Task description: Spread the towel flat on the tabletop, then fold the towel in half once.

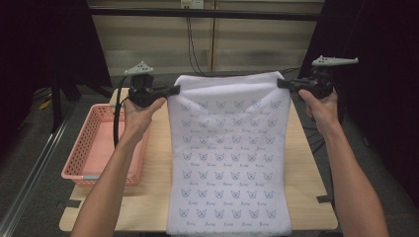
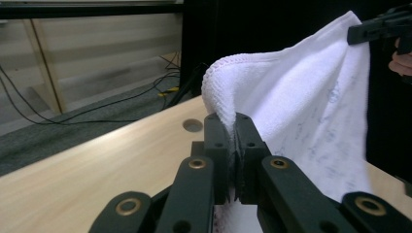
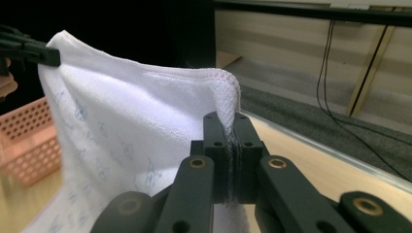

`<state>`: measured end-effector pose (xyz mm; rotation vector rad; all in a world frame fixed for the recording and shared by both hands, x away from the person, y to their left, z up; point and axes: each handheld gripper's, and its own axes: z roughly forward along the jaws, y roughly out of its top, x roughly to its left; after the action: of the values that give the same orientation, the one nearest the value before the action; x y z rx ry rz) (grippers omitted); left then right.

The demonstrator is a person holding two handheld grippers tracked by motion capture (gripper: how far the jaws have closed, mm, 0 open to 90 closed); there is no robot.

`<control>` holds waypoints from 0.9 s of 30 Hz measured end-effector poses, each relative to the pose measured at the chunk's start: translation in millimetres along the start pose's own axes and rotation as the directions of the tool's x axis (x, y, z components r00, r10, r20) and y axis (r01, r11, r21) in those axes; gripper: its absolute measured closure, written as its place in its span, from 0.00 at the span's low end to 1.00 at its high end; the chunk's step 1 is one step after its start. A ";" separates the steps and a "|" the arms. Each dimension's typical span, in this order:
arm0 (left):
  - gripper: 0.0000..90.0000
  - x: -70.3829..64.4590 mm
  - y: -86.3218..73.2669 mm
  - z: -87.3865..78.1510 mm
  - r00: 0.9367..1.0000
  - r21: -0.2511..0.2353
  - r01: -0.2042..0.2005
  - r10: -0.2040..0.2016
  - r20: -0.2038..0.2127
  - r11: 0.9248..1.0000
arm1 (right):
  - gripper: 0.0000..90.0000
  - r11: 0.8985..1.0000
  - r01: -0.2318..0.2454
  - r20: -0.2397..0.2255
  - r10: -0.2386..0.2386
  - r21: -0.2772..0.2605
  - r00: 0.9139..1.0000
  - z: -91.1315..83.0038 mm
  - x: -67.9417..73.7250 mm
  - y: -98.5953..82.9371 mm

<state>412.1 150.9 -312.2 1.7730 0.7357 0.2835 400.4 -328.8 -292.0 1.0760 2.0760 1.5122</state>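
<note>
Above the worktop (image 1: 306, 163), left gripper (image 1: 174, 90) and right gripper (image 1: 282, 83) fingers are each clamping a corner of the printed towel (image 1: 227, 158), holding it taut.

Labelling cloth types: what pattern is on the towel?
White towel with rows of small blue butterfly-like motifs; clearest in the high view.

Pale wood table (image 1: 306, 173) — beige panelled wall (image 1: 257, 39), grey floor (image 1: 29, 148).
</note>
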 end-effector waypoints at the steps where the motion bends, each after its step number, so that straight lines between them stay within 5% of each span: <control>1: 0.97 -4.7 -5.3 -3.9 1.000 0.000 0.007 -0.007 0.013 1.000 | 0.98 1.000 -0.002 -0.020 0.002 0.000 1.000 -4.1 4.0 -4.8; 8: 0.96 -39.4 -55.5 -27.2 0.996 0.036 0.013 -0.016 0.087 0.999 | 0.98 0.998 0.020 -0.093 -0.014 0.066 0.996 -37.3 31.6 -48.7; 15: 0.96 -66.8 -82.5 -38.0 0.993 0.094 0.007 -0.018 0.115 0.996 | 0.98 0.992 -0.015 -0.119 0.031 0.128 0.992 -53.5 51.4 -105.0; 19: 0.97 -84.3 -114.6 -47.1 0.995 0.118 0.011 -0.022 0.097 0.993 | 0.98 0.982 -0.022 -0.152 0.051 0.189 0.987 -63.6 67.4 -135.3; 23: 0.96 -96.2 -156.6 -47.6 0.987 0.194 0.051 -0.079 0.139 0.980 | 0.98 0.973 -0.061 -0.153 0.097 0.222 0.983 -69.5 80.4 -165.7; 27: 0.96 -101.5 -188.7 -46.3 0.987 0.273 0.058 -0.096 0.126 0.960 | 0.98 0.953 -0.089 -0.154 0.139 0.290 0.978 -70.4 89.2 -200.0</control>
<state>245.4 156.4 -454.4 1.9920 0.7693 0.0065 222.0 -335.7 -437.0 1.2231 2.4465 1.4361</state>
